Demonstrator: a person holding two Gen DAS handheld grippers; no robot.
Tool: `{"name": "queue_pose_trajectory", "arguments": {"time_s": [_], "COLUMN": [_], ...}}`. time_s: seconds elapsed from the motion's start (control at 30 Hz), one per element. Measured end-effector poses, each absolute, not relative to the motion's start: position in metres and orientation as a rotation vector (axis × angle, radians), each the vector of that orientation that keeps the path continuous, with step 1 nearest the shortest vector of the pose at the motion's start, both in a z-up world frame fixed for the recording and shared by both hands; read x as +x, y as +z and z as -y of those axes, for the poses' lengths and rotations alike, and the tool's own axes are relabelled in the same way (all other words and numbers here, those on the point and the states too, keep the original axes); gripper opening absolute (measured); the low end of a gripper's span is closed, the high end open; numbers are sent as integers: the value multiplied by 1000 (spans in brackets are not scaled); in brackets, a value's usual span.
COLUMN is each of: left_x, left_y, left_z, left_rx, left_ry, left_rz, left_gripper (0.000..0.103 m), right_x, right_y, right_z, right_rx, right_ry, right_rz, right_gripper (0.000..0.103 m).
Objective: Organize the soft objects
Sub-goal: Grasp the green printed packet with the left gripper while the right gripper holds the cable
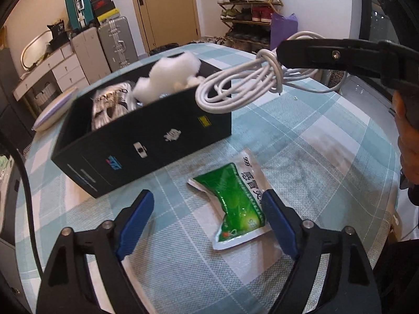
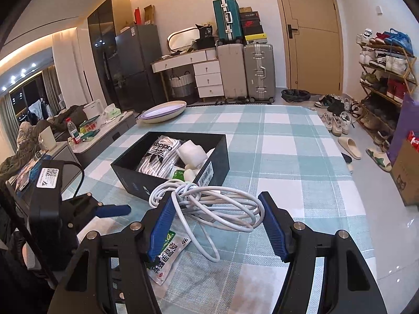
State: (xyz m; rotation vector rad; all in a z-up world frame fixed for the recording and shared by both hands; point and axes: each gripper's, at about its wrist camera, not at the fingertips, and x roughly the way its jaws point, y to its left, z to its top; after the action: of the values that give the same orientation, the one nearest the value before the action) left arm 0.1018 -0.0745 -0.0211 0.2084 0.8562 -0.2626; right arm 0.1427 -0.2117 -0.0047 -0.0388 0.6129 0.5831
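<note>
Checked cloth covers the table [image 1: 301, 141]. Black box [image 1: 146, 141] stands on it, containing a white striped garment [image 2: 159, 157] and white wadding [image 1: 172, 70]. Right claw [image 2: 218, 225] grips a coiled white cable [image 2: 209, 204], held in the air just beside the box. Left claw [image 1: 207, 222] stands open, its pads not pressing anything; green sachet [image 1: 235, 198] lies flat on the table between its fingers [image 1: 136, 219], touching the right-hand one.
</note>
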Motion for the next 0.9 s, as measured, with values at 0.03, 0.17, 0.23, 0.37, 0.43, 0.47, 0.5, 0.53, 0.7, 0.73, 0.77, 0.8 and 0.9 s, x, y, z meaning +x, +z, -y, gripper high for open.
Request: {"name": "queue_pose_trajectory", "arguments": {"time_s": [0.03, 0.17, 0.23, 0.37, 0.43, 0.47, 0.5, 0.53, 0.7, 0.73, 0.77, 0.8, 0.9], "left_x": [102, 105, 104, 105, 106, 106, 106, 104, 103, 103, 102, 103, 101], "left_y": [-22, -20, -19, -23, -26, -26, -26, -27, -25, -25, -25, -25, -22], "left_z": [75, 77, 79, 84, 87, 89, 91, 91, 93, 92, 91, 92, 89], "left_rx": [194, 151, 144, 139, 141, 147, 153, 154, 143, 143, 138, 132, 105], "left_ry": [-275, -322, -337, -351, -350, -350, -350, -352, -359, -361, -365, -365, -374], "left_rz": [-864, -883, -885, -900, -908, -909, -906, -907, -896, -895, -898, -901, -917], "left_gripper": [80, 70, 69, 70, 70, 70, 69, 69, 48, 45, 44, 44, 52], "right_x": [143, 145, 145, 145, 145, 145, 145, 145, 145, 144, 144, 144, 144], "right_y": [-6, -8, -8, -9, -9, -9, -9, -10, -10, -10, -10, -10, -10], "right_z": [211, 208, 207, 207, 206, 207, 206, 206, 206, 206, 205, 205, 205], "right_rx": [-39, -40, -41, -42, -44, -45, -45, -45, -44, -45, -46, -46, -46], "right_ry": [586, 594, 597, 597, 598, 598, 600, 602, 603, 604, 605, 605, 607], "right_rz": [-616, -622, -624, -624, -626, -626, -628, -628, -629, -629, -629, -627, -624], "right_gripper": [65, 65, 65, 65, 65, 65, 65, 65, 65, 65, 65, 65, 65]}}
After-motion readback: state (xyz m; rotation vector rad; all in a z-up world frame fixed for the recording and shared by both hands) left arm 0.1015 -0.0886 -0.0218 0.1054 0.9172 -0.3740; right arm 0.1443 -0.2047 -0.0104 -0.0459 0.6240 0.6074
